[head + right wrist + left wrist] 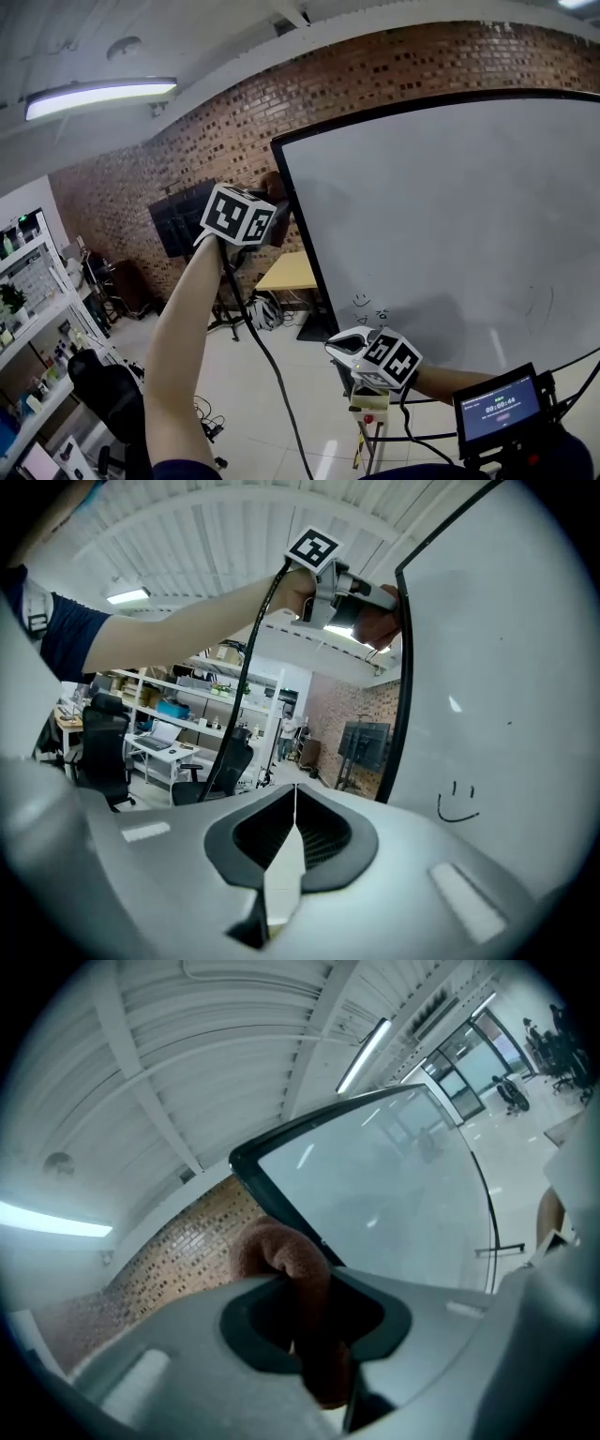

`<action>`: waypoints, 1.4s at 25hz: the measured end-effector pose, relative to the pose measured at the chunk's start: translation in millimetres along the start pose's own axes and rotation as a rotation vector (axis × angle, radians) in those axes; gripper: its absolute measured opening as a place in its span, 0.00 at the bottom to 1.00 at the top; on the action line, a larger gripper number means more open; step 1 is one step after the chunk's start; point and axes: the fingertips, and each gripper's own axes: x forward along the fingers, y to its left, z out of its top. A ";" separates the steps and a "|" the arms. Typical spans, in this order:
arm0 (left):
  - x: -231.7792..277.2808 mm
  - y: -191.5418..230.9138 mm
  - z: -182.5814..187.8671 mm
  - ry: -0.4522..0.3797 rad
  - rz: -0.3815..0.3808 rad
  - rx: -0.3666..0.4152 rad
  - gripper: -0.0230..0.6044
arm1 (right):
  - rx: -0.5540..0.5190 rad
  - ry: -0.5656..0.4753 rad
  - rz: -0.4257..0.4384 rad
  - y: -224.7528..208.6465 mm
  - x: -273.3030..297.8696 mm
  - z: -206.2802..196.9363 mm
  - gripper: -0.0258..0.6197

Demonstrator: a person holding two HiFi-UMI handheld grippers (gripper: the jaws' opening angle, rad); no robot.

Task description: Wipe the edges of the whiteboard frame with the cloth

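The whiteboard [450,216] has a black frame [302,225] that runs down its left side. My left gripper [272,208] is raised near the board's top left corner and is shut on a brown cloth [275,184], which lies against the frame's left edge. In the left gripper view the cloth [286,1255] bulges up out of the shut gripper [305,1307], with the frame's corner [246,1168] just beyond it. My right gripper [339,343] hangs lower in front of the board, shut and empty [294,803]. From the right gripper view, the left gripper [349,598] presses the cloth [380,625] on the frame [401,696].
A small smiley face [361,302] is drawn low on the board. Behind the board stand a yellow table [291,272] and a black screen on a stand [178,223]. Shelves [33,309] and an office chair [103,394] are at the left. A small timer screen [497,408] sits bottom right.
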 end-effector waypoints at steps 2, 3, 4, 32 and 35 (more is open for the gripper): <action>3.6 6.3 8.8 -0.010 -0.011 -0.004 0.15 | -0.009 -0.018 0.009 -1.1 4.2 6.7 0.06; 3.4 9.2 13.4 -0.018 -0.016 -0.013 0.15 | -0.014 -0.025 0.011 -0.4 5.2 10.4 0.06; 1.8 12.6 18.8 -0.029 -0.018 -0.028 0.15 | -0.016 -0.031 0.012 0.6 5.6 14.0 0.06; -12.3 27.4 132.3 -0.012 0.071 0.974 0.14 | 0.275 0.023 -0.051 18.3 17.4 -68.2 0.06; -6.0 26.1 133.4 0.039 0.061 1.001 0.14 | 0.280 0.006 -0.063 16.4 5.9 -66.4 0.06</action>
